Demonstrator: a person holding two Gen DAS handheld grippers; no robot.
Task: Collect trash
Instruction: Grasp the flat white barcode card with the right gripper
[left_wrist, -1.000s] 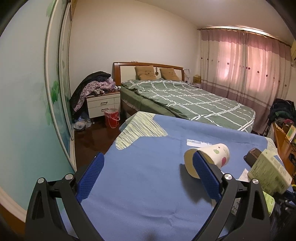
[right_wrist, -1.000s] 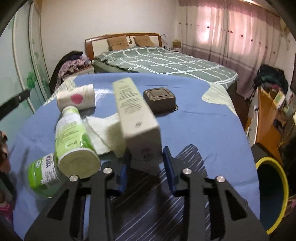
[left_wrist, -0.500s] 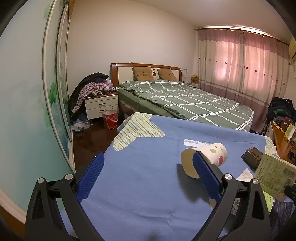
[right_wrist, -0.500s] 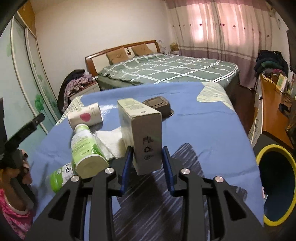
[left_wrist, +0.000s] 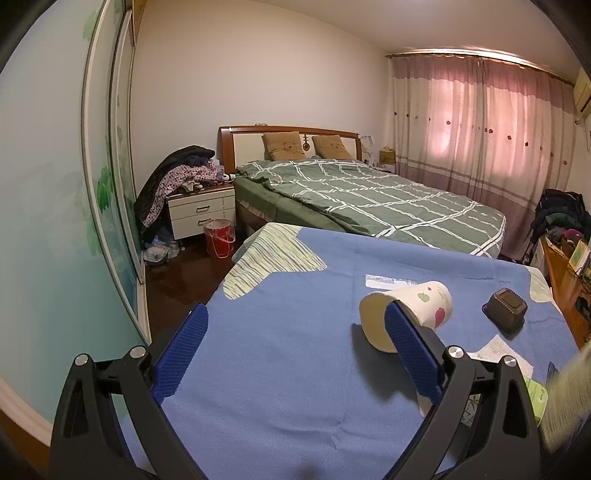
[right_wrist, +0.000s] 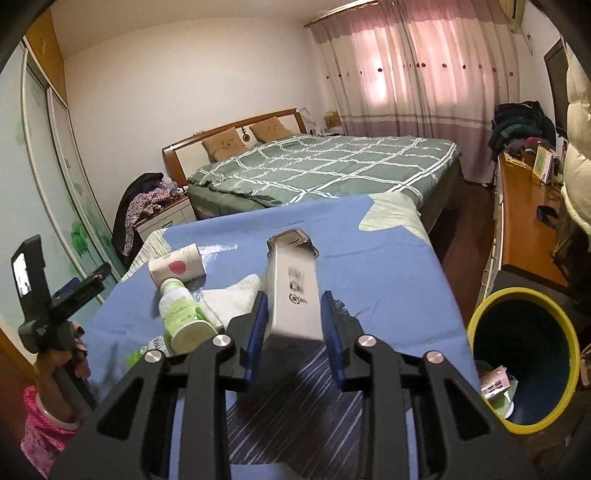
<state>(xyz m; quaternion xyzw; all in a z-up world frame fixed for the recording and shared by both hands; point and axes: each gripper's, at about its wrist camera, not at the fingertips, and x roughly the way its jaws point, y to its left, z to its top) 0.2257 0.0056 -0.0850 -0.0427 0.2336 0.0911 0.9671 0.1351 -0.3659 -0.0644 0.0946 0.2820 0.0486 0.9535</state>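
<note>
My right gripper is shut on a tall beige carton and holds it lifted above the blue tablecloth. The bin, dark with a yellow rim, stands low at the right of the table, with some trash inside. A paper cup lies on its side, with a green bottle and a white tissue beside it. My left gripper is open and empty over the cloth; the cup lies by its right finger. A dark plastic tray sits further right.
A bed with a green checked cover stands behind the table. A nightstand piled with clothes and a red basket stand at the left. A wooden desk runs along the right wall.
My right gripper has lifted the carton higher and tipped it upright, swinging towards the bin, which now shows more fully. The left gripper stays open and has barely moved.
</note>
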